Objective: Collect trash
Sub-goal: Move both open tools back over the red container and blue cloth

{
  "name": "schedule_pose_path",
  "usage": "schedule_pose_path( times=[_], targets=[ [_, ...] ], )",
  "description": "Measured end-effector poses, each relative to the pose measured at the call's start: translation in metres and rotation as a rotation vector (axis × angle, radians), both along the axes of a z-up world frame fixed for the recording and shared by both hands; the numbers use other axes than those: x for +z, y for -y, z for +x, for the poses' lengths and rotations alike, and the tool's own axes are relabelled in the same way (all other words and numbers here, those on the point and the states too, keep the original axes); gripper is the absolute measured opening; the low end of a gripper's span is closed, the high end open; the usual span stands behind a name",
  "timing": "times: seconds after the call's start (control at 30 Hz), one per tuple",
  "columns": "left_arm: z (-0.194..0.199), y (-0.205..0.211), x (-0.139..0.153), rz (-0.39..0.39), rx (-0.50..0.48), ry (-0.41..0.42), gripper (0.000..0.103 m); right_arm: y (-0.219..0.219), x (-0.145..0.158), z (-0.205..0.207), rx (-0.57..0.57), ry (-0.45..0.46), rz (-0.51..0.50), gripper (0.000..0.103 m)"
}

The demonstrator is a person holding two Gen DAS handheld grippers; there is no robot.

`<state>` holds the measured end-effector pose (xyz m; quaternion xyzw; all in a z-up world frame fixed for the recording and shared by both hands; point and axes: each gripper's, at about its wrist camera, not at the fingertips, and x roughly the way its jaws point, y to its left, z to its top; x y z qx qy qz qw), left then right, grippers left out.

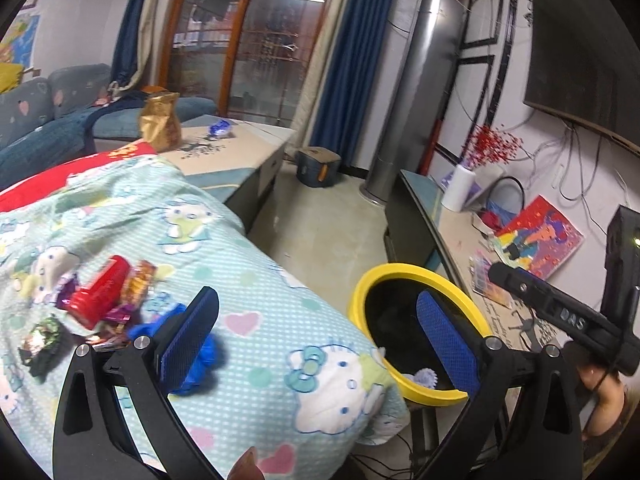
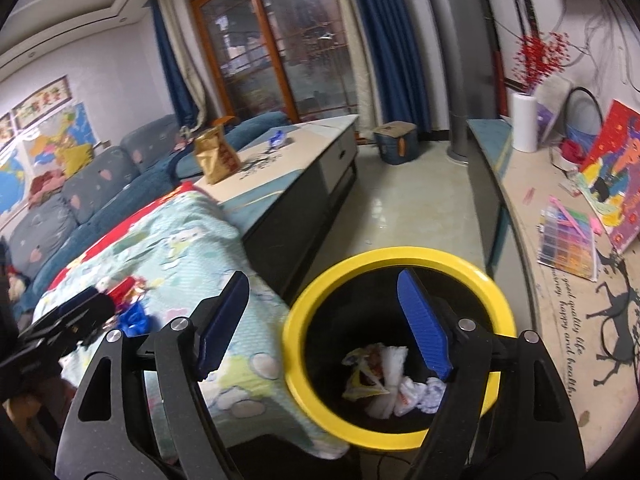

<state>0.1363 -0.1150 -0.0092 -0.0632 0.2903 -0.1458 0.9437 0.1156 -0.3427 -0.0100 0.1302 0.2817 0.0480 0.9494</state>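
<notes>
A yellow-rimmed black bin (image 1: 362, 292) (image 2: 404, 255) stands beside a table draped in a cartoon-cat cloth (image 1: 256, 272) (image 2: 184, 248). Crumpled white and yellow wrappers (image 2: 384, 380) lie in the bin. On the cloth sit a red cup (image 1: 100, 290), shiny snack wrappers (image 1: 138, 284), a dark green wrapper (image 1: 40, 340) and a blue crumpled piece (image 1: 200, 356) (image 2: 134, 318). My left gripper (image 1: 320, 332) is open and empty, its left finger over the blue piece. My right gripper (image 2: 324, 320) is open and empty, above the bin's rim.
A coffee table (image 1: 240, 156) (image 2: 304, 168) holds a gold bag (image 1: 160, 122) (image 2: 216, 156) and a blue wrapper (image 1: 220, 127) (image 2: 278, 137). A TV bench (image 2: 560, 240) with a paper roll (image 2: 525, 122) and painting runs right. A sofa (image 2: 80, 200) is left.
</notes>
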Motion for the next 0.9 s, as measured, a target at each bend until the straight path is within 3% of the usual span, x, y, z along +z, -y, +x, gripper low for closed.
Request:
schedule_pose_path(
  times=[0.9],
  targets=[
    [-0.003,-0.104,0.002,-0.043,0.240,0.009,0.097,-0.112,0.005,-0.006,0.295,-0.008,-0.008,0.071]
  ],
)
